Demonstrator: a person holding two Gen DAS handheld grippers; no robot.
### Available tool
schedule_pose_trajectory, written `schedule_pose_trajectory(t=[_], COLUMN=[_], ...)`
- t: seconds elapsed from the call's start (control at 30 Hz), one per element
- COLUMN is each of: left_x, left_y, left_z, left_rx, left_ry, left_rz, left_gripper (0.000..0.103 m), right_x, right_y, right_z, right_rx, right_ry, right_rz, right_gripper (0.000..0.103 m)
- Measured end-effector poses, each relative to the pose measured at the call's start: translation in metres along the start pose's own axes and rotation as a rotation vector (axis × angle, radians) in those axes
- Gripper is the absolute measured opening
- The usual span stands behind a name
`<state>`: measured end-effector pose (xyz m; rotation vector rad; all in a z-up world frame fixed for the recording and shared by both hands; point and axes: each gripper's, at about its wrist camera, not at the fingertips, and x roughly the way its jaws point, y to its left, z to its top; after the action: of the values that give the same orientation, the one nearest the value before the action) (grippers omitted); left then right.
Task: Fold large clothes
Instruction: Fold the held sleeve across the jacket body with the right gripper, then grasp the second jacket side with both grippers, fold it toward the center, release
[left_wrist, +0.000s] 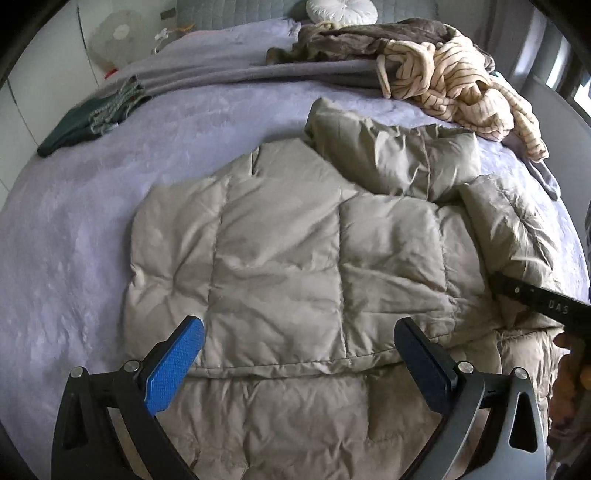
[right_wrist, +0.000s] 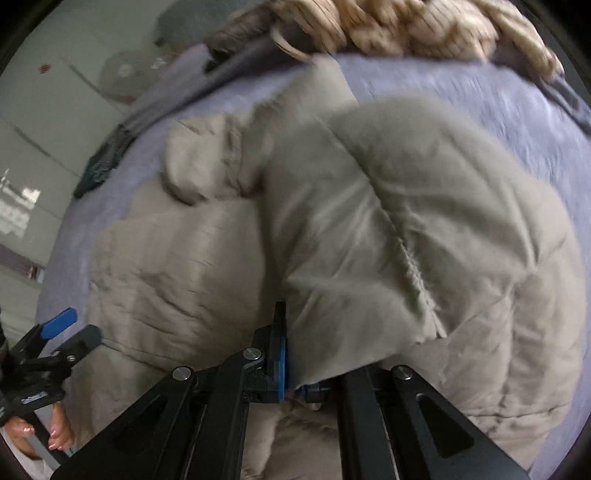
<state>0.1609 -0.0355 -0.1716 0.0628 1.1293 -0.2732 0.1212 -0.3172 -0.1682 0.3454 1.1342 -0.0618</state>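
Note:
A beige quilted puffer jacket (left_wrist: 280, 240) lies spread on the lavender bed cover (left_wrist: 74, 221). My left gripper (left_wrist: 299, 326) hovers over the jacket's near hem, open wide, with nothing between its blue pads. In the right wrist view my right gripper (right_wrist: 286, 332) is shut on a fold of the jacket (right_wrist: 406, 221). The fabric drapes over it in a raised bulge and hides the right finger. The picture is blurred by motion. The right gripper's black body (left_wrist: 535, 299) shows at the jacket's right side, and the left gripper (right_wrist: 74, 330) shows open at the far left.
A cream striped garment (left_wrist: 454, 85) and a brown blanket (left_wrist: 351, 40) are heaped at the bed's far right. A dark green folded garment (left_wrist: 81, 122) lies at the far left. A white round pillow (left_wrist: 341, 9) sits at the headboard. A person's fingers (right_wrist: 59, 435) hold the left gripper's handle.

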Motion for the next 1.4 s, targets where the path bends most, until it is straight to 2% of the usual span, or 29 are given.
schedule_pose_trajectory(t=[0.07, 0.1, 0.17, 0.2, 0.23, 0.4, 0.47, 0.5, 0.6, 0.7, 0.8, 0.87, 0.9, 0.93, 1.0, 1.1, 1.2, 1.23, 1.3, 1.33, 1.37, 1.4], left_x=[0.005, 0.006, 0.007, 0.006, 0.007, 0.01, 0.008, 0.006, 0.0, -0.002, -0.003, -0.003, -0.002, 0.0, 0.004, 0.013, 0.031, 0.038, 0.048, 0.053, 0.058, 0.063], left_y=[-0.001, -0.002, -0.002, -0.002, -0.001, 0.01, 0.018, 0.022, 0.04, 0.06, 0.075, 0.081, 0.083, 0.083, 0.078, 0.061, 0.042, 0.036, 0.021, 0.016, 0.009, 0.001], left_z=[0.0, 0.0, 0.002, 0.004, 0.006, 0.016, 0.019, 0.02, 0.022, 0.023, 0.023, 0.023, 0.024, 0.025, 0.027, 0.03, 0.032, 0.034, 0.037, 0.039, 0.042, 0.045], left_rx=[-0.01, -0.014, -0.023, -0.031, -0.038, -0.08, -0.091, -0.096, -0.118, -0.161, -0.221, -0.267, -0.283, -0.296, -0.306, -0.272, -0.243, -0.239, -0.218, -0.206, -0.197, -0.185], left_ry=[0.008, 0.009, 0.005, 0.0, -0.003, -0.012, -0.023, -0.029, -0.047, -0.054, -0.053, -0.044, -0.038, -0.031, -0.012, 0.025, 0.07, 0.085, 0.103, 0.118, 0.134, 0.151], left_rz=[-0.014, -0.025, -0.044, -0.059, -0.069, -0.11, -0.122, -0.126, -0.128, -0.136, -0.208, -0.292, -0.33, -0.367, -0.434, -0.496, -0.506, -0.51, -0.509, -0.509, -0.515, -0.527], left_gripper=[0.103, 0.103, 0.103, 0.103, 0.103, 0.103, 0.103, 0.103, 0.103, 0.103, 0.103, 0.103, 0.103, 0.103, 0.103, 0.103, 0.103, 0.102, 0.086, 0.068, 0.041, 0.026], right_x=[-0.001, -0.004, -0.023, -0.033, -0.046, -0.061, -0.059, -0.058, -0.059, -0.053, -0.031, -0.015, -0.008, 0.0, 0.002, -0.012, -0.033, -0.044, -0.061, -0.067, -0.072, -0.076], right_y=[-0.005, -0.008, -0.016, -0.022, -0.032, -0.092, -0.106, -0.107, -0.074, -0.004, 0.062, 0.086, 0.095, 0.101, 0.097, 0.062, -0.004, -0.036, -0.091, -0.113, -0.133, -0.153], right_z=[0.0, 0.001, -0.003, -0.005, -0.009, -0.002, 0.01, 0.018, 0.038, 0.046, 0.038, 0.026, 0.02, 0.01, 0.0, -0.019, -0.032, -0.038, -0.045, -0.049, -0.051, -0.055], right_rx=[0.041, 0.059, 0.108, 0.139, 0.197, 0.488, 0.582, 0.589, 0.462, 0.176, -0.076, -0.176, -0.212, -0.24, -0.239, -0.15, 0.047, 0.161, 0.373, 0.472, 0.557, 0.641], right_ry=[0.013, 0.018, 0.009, -0.014, -0.055, -0.132, -0.181, -0.191, -0.213, -0.183, -0.095, -0.029, 0.002, 0.034, 0.069, 0.106, 0.103, 0.083, 0.036, 0.007, -0.024, -0.061], right_rz=[0.017, 0.029, 0.067, 0.086, 0.126, 0.244, 0.254, 0.227, 0.218, 0.198, 0.142, 0.077, 0.043, 0.02, 0.059, 0.096, 0.079, 0.088, 0.119, 0.146, 0.175, 0.203], right_gripper=[0.011, 0.018, 0.043, 0.063, 0.066, 0.066, 0.043, 0.014, 0.012, 0.012, 0.015, 0.043, 0.072, 0.077, 0.077, 0.077, 0.077, 0.077, 0.077, 0.077, 0.077, 0.077])
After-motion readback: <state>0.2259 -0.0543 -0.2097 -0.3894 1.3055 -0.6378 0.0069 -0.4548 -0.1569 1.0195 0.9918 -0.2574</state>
